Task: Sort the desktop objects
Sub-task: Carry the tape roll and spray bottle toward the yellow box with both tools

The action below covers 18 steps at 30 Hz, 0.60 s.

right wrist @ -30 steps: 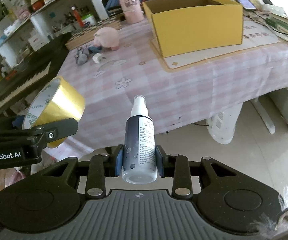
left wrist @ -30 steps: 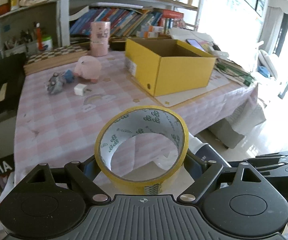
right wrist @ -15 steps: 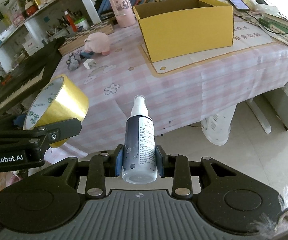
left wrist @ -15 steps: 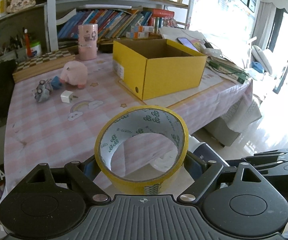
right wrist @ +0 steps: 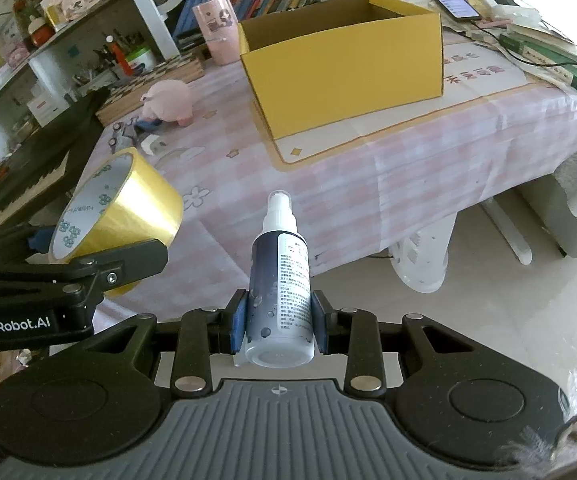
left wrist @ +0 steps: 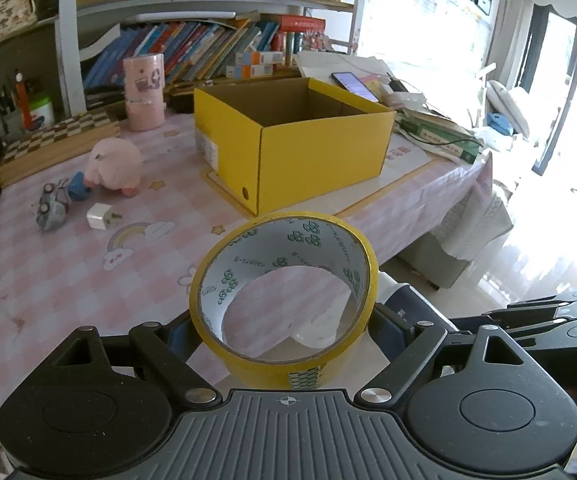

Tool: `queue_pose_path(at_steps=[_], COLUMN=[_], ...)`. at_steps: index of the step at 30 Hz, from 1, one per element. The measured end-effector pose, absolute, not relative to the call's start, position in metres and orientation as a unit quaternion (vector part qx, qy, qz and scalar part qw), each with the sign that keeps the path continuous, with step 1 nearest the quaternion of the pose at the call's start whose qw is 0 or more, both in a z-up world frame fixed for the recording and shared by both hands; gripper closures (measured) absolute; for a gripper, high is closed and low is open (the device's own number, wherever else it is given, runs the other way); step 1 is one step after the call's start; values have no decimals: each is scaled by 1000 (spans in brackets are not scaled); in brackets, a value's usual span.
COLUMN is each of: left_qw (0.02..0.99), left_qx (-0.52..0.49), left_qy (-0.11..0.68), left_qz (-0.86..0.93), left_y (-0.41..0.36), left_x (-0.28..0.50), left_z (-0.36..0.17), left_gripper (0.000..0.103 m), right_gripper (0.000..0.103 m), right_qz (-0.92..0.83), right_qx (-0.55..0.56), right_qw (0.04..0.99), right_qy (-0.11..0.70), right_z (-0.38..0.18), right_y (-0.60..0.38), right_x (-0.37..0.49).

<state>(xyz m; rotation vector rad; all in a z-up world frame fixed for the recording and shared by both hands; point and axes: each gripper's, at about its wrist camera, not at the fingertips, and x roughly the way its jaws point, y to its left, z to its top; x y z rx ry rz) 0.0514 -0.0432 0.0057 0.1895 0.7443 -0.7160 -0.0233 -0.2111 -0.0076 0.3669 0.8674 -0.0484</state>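
We hold the left gripper [left wrist: 284, 332] in the air in front of the table edge; its jaws are clenched on a roll of yellow tape [left wrist: 284, 304], which lies with its open core turned toward the camera and slightly upward; the printed inner side of the roll is visible. Our right gripper [right wrist: 278, 316] is closed around a small spray bottle [right wrist: 280, 280]; the blue pads [right wrist: 237, 322] press on both sides of the bottle's lower body, and the white nozzle points forward, away from the camera, toward the table.

In the right wrist view, the left gripper with the tape appears at the left, beside the bottle but apart from it; in the left wrist view, the bottle shows just behind the right side of the tape.

On the table [left wrist: 68, 280], covered with a pink checked cloth, we see an open yellow box [left wrist: 292, 148] standing on a pale mat; the part of its inside that we can see holds nothing. To the left of the box there are a pink pig toy [left wrist: 114, 166], a white charger plug [left wrist: 100, 216] and a small grey toy car [left wrist: 50, 206]; the plug lies near the car, not touching it; behind them a pink cylinder container [left wrist: 143, 94] stands upright near the bookshelf [left wrist: 192, 46].
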Motion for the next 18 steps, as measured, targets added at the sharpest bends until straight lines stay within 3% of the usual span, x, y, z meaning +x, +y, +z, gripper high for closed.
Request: queue_pose_path(at_steps=[18], left_qw=[869], left_qx=[101], left_qy=[340], left_qz=[-345], left_y=[-87], left_x=[83], left_z=[10], left_gripper=[15], right_gripper=[73], right_qz=[-27], right_qx=[176], right_qw=[894], right_qy=[412], right_z=[-2], right_y=[-257], right_x=[16])
